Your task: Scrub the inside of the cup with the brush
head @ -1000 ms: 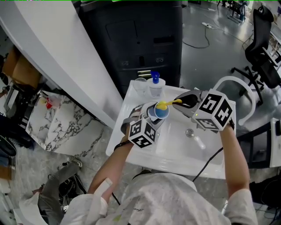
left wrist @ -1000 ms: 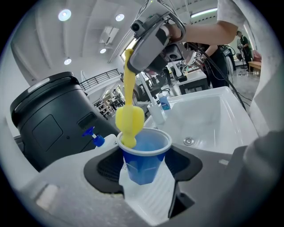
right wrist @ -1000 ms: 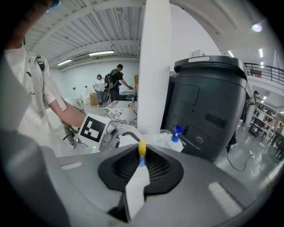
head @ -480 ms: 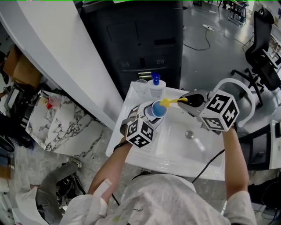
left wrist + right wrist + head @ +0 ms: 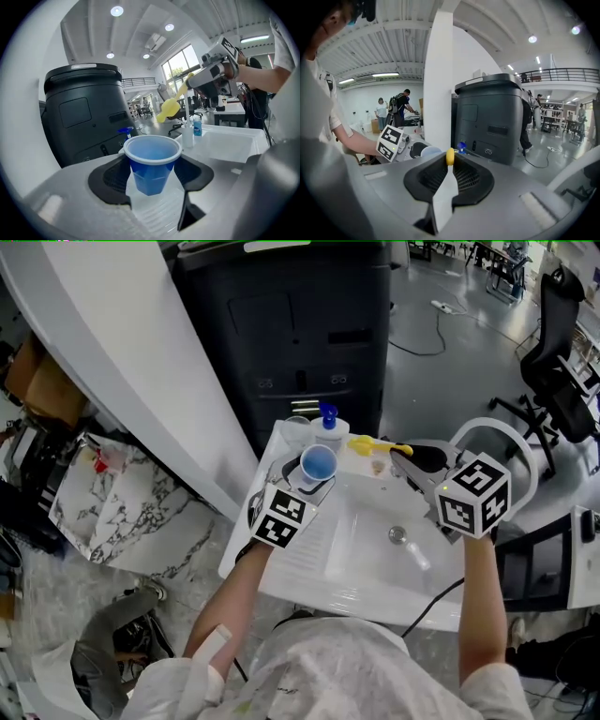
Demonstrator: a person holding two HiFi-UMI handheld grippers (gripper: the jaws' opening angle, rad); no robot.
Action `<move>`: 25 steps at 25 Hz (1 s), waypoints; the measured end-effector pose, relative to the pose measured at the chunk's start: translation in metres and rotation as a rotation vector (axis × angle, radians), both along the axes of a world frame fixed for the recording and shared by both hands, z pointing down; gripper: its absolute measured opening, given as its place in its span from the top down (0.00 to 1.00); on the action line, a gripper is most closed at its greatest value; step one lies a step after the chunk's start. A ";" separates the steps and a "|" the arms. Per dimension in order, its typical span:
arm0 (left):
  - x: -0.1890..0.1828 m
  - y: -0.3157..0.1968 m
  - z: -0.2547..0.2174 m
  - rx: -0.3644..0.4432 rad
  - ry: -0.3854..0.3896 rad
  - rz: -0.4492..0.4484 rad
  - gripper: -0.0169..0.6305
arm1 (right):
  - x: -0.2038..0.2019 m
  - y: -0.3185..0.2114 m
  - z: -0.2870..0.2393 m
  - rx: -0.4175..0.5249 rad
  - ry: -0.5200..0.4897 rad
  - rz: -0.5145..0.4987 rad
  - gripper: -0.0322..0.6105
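Blue plastic cup (image 5: 318, 465) stands upright, clamped between the jaws of the left gripper (image 5: 305, 480), over the back left corner of a white sink (image 5: 375, 554). Just behind it is a blue-topped bottle (image 5: 328, 420), its print too small to read. Right of the cup and apart from it, a yellow brush (image 5: 373, 444) is pinched in the right gripper (image 5: 412, 455). Both grippers' cubes bear black-and-white square markers. A dark grey cabinet (image 5: 281, 324) rises behind, and an office chair (image 5: 561, 343) stands on grey floor far right.
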State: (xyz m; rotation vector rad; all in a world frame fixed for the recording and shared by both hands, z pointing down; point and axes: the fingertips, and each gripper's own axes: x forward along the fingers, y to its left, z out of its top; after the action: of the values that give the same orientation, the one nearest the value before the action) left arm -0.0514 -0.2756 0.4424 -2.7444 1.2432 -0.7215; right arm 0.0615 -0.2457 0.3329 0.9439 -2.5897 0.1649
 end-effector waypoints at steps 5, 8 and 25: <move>-0.010 -0.005 -0.014 0.001 0.074 -0.059 0.52 | 0.011 -0.008 0.000 0.049 -0.028 0.104 0.90; -0.014 -0.006 -0.023 -0.010 0.131 -0.095 0.52 | 0.018 -0.008 -0.001 0.073 -0.071 0.168 0.89; -0.037 -0.005 -0.049 0.017 0.221 -0.220 0.52 | 0.035 -0.006 0.009 0.147 -0.169 0.358 0.90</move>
State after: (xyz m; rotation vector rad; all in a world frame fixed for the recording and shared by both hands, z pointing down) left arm -0.0883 -0.2802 0.3934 -2.7619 1.6050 -0.4242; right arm 0.0962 -0.2517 0.3422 1.5048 -2.5865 0.1558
